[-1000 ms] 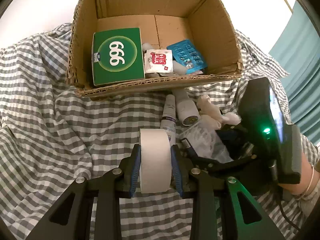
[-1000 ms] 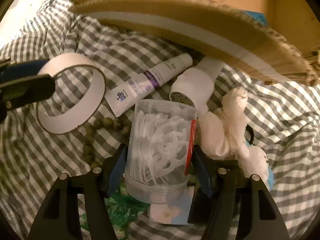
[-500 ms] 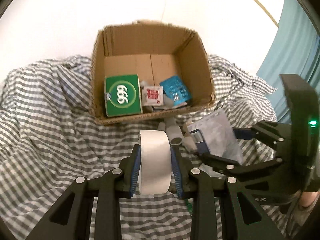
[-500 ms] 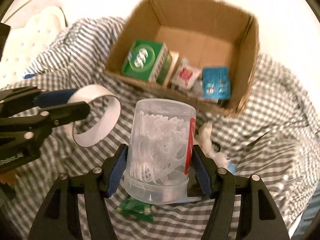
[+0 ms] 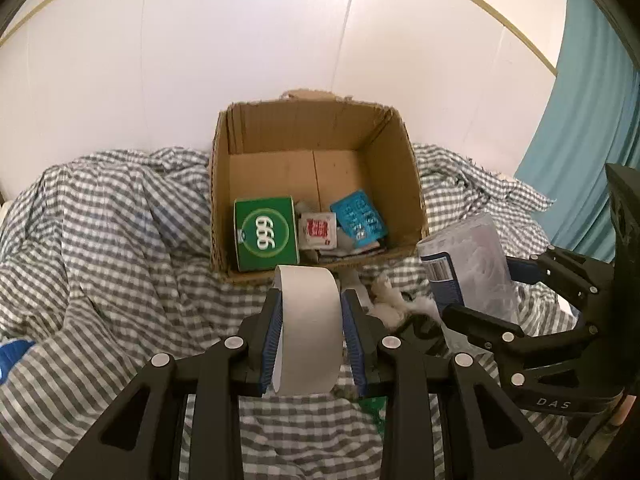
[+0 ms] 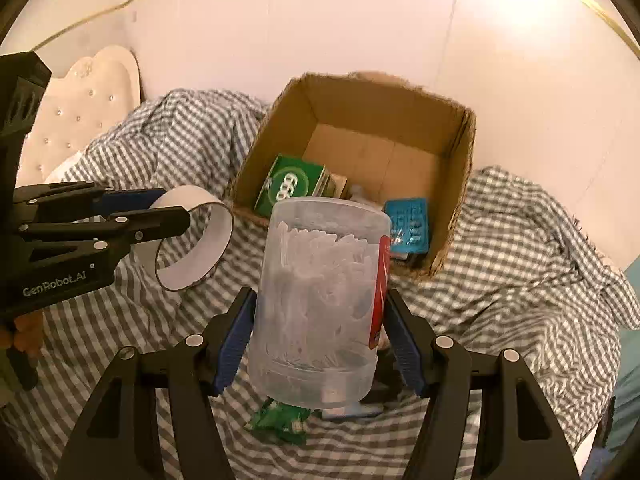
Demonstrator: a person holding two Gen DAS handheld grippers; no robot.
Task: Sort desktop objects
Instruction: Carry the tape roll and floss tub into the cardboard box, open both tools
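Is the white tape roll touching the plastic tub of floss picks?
Apart. In the right wrist view, the tape roll sits left of the tub, with checked cloth showing between them. Each is held in its own gripper's jaws.

Bed covered by rumpled grey-white checked cloth (image 5: 112, 240). Open cardboard box (image 5: 400, 184) sits on it by the wall. Near edge: green packet (image 6: 280, 420), white crumpled wad (image 5: 394, 304) lying on cloth.
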